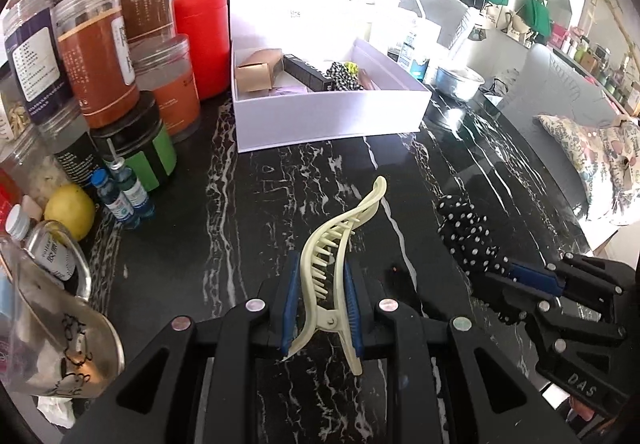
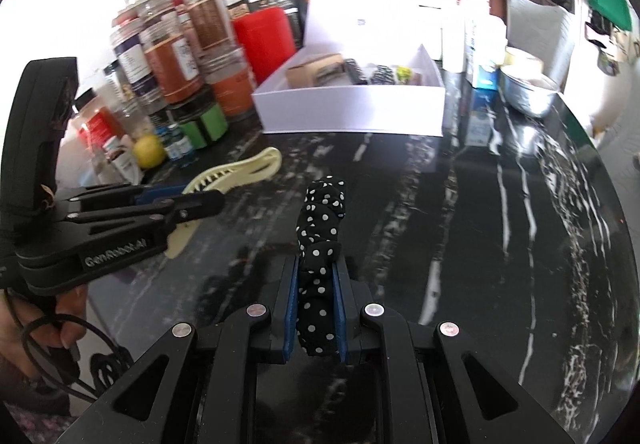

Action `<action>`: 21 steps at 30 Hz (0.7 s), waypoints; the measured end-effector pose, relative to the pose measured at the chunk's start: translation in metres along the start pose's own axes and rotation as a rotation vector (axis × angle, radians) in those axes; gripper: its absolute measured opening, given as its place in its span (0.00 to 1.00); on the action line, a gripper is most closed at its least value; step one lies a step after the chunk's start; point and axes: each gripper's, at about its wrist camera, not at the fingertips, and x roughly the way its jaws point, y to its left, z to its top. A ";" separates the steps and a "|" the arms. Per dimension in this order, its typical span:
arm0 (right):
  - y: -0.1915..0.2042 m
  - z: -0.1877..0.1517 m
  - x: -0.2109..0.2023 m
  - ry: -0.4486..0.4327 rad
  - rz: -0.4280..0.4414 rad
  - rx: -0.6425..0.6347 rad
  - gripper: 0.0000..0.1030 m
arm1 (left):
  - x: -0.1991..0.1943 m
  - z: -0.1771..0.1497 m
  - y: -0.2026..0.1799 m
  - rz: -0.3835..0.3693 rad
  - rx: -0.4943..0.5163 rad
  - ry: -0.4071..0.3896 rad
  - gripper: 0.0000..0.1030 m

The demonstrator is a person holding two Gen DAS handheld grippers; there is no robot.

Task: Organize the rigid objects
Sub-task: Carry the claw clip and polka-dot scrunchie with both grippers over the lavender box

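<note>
My left gripper (image 1: 322, 276) is shut on a cream plastic hair claw clip (image 1: 340, 244) and holds it above the black marble table (image 1: 260, 204). The clip also shows in the right wrist view (image 2: 236, 172). My right gripper (image 2: 318, 268) is shut on a black scrunchie with white dots (image 2: 322, 228), seen in the left wrist view (image 1: 468, 236) to the right of the clip. An open white box (image 1: 320, 116) stands beyond both grippers and holds a brown carton (image 1: 256, 72), a dark box (image 1: 306, 74) and another dotted item.
Jars and canisters (image 1: 100, 56), a red canister (image 1: 204, 40), small blue bottles (image 1: 124, 196) and a lemon (image 1: 70, 210) crowd the left side. A metal bowl (image 1: 458, 82) sits right of the box. The table edge curves along the right, with a sofa (image 1: 560, 112) beyond.
</note>
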 end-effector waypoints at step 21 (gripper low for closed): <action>0.003 0.065 -0.011 -0.076 -0.018 -0.026 0.15 | -0.010 0.077 -0.004 -0.050 0.077 -0.109 0.21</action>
